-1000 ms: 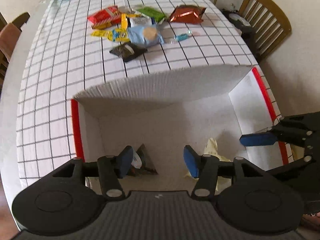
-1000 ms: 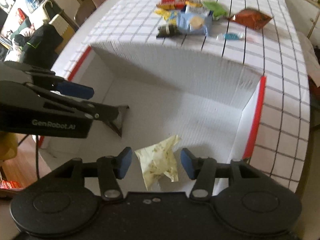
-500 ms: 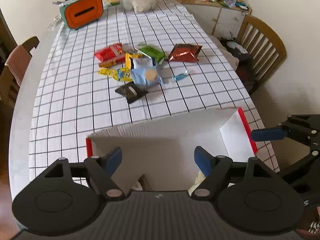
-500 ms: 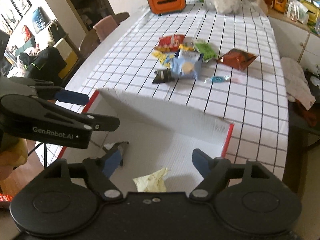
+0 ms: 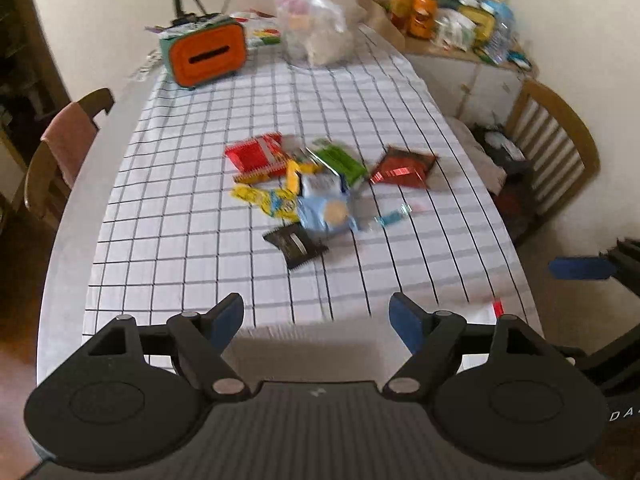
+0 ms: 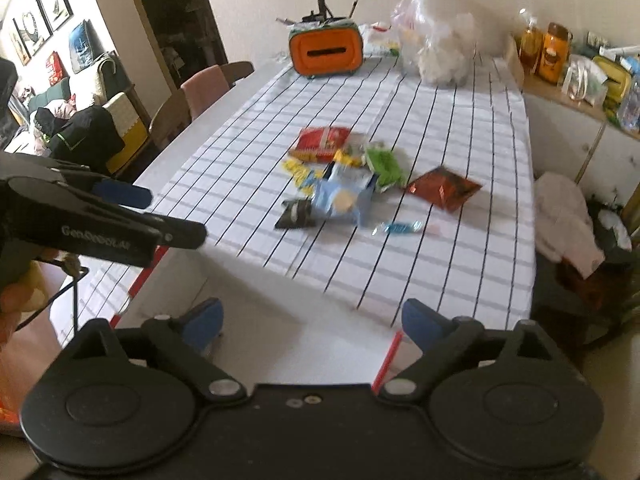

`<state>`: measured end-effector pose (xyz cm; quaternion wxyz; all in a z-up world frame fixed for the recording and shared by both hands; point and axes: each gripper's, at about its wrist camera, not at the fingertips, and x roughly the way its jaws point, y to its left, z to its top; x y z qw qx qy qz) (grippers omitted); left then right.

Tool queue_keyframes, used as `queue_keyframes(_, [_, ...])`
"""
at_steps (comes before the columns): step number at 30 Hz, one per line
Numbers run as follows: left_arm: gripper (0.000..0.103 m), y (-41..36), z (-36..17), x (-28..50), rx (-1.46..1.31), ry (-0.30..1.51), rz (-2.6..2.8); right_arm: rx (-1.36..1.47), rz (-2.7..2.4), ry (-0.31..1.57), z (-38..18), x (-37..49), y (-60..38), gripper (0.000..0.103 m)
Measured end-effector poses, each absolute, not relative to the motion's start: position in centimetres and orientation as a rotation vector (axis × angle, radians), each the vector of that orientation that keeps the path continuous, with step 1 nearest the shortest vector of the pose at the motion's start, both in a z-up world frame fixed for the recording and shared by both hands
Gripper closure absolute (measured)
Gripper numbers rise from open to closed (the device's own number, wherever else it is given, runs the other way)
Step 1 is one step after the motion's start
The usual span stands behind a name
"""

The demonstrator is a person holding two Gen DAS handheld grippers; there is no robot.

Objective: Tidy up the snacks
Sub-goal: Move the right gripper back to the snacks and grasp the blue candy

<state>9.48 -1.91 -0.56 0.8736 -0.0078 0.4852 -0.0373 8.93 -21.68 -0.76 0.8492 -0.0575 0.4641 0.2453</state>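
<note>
Snacks [image 5: 320, 192] lie heaped mid-table, well beyond the white box [image 6: 280, 320]. Both tools have risen out of the box since a second ago. Left gripper [image 5: 316, 320] and right gripper [image 6: 310, 320]: fingers apart, empty, ready for another pick.

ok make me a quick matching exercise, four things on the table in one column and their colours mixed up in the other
Things:
1. tissue box
2. snack pack nearest the box edge
3. small candy lying alone
4. snack pack farthest right in the pile

Colours:
A. dark red-brown
B. orange front
C. black
D. light blue

Pairs: 1-B, 2-C, 3-D, 4-A
</note>
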Motion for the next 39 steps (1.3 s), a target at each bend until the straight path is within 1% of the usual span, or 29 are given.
queue_keyframes(6, [0.022, -0.5, 0.4, 13.2, -0.068, 0.995, -0.073, -0.151, 0.509, 0.965, -1.0, 13.2, -21.9, 0.007])
queue_keyframes(11, [0.022, 0.3, 0.0, 16.7, -0.106, 1.012, -0.068, -0.155, 0.518, 0.995, -2.2, 17.3, -22.1, 0.007])
queue_keyframes(20, [0.022, 0.2, -3.5, 22.4, -0.117, 1.122, -0.105, -0.243, 0.595, 1.045, -6.2, 23.2, -21.1, 0.007])
queue_keyframes(25, [0.022, 0.4, -6.4, 25.3, -0.119, 1.200, -0.070, -0.307, 0.656, 1.091, -9.1, 25.7, -20.4, 0.009])
queue_keyframes(28, [0.022, 0.8, -8.6, 26.8, -0.126, 1.262, -0.030, -0.372, 0.703, 1.110, -10.8, 26.8, -19.9, 0.012])
queue_keyframes(30, [0.022, 0.9, -10.0, 27.6, -0.117, 1.293, -0.009, -0.403, 0.726, 1.126, -12.0, 27.4, -19.6, 0.018])
queue_keyframes(34, [0.022, 0.9, -12.5, 28.8, -0.093, 1.339, 0.028, -0.469, 0.742, 1.161, -14.1, 28.2, -18.9, 0.025])
queue_keyframes(36, [0.022, 0.9, -13.4, 29.1, -0.100, 1.359, 0.033, -0.517, 0.748, 1.172, -15.1, 28.5, -18.4, 0.030])
queue_keyframes(37, [0.022, 0.8, -13.8, 29.3, -0.104, 1.367, 0.030, -0.536, 0.750, 1.172, -15.5, 28.7, -18.2, 0.031])
queue_keyframes(39, [0.022, 0.7, -14.5, 29.6, -0.113, 1.387, 0.032, -0.564, 0.766, 1.171, -15.9, 29.0, -17.9, 0.037])
